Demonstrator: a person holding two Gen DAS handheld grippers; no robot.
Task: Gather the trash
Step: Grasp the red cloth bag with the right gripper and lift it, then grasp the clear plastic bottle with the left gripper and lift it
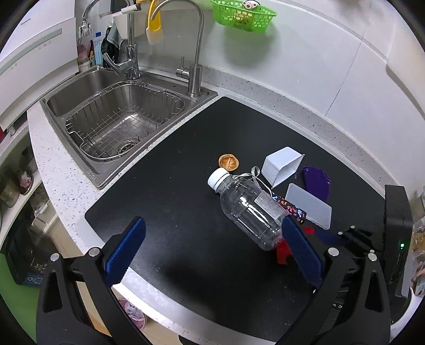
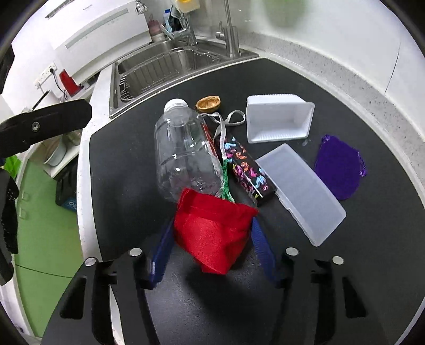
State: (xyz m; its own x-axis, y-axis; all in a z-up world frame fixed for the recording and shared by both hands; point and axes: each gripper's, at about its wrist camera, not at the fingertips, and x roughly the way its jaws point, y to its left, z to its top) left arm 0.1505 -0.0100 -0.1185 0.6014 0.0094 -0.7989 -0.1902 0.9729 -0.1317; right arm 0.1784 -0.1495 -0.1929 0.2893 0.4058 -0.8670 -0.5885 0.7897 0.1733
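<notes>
On the black mat (image 1: 180, 212) lies a clear plastic bottle (image 1: 249, 209) (image 2: 186, 156) with a white cap. Around it are a walnut shell (image 1: 229, 162) (image 2: 208, 104), a white tub (image 1: 281, 165) (image 2: 279, 119) on its side, a translucent lid (image 1: 309, 205) (image 2: 302, 191), a purple pouch (image 1: 317, 181) (image 2: 338, 169) and a black patterned box (image 2: 244, 167). My right gripper (image 2: 209, 246) is shut on a red mesh bag (image 2: 212, 233), whose two sides meet the blue pads. My left gripper (image 1: 212, 249) stands wide open over bare mat, its right finger beside the bottle's base.
A steel sink (image 1: 204, 95) with a wire basket (image 1: 119, 124) and two taps lies to the left of the mat. A green basket (image 1: 244, 13) hangs on the white wall. The counter edge runs close along the near left, with a green floor (image 2: 45, 212) below.
</notes>
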